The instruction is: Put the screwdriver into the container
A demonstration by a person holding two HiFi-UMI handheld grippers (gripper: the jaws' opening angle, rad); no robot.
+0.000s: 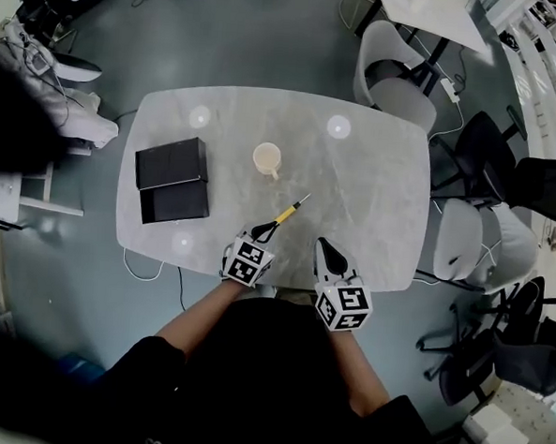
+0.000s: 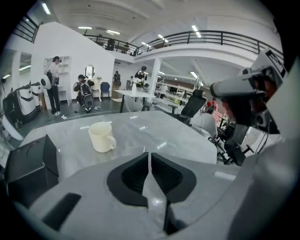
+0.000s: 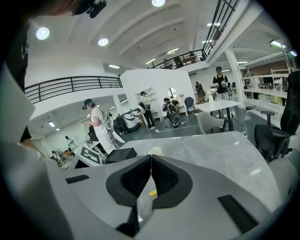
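Here the left tongs (image 1: 261, 232) and right tongs (image 1: 324, 245) sit clenched, empty, near the screwdriver (image 1: 286, 212).

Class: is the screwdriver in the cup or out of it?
Out. The screwdriver lies on the table, apart from the upright cup.

The worktop (image 1: 375, 175) is polished grey stone-look, glossy with lamp reflections. The mug (image 1: 267, 158) looks smooth glazed ceramic. The two black boxes (image 1: 172, 178) are matt.
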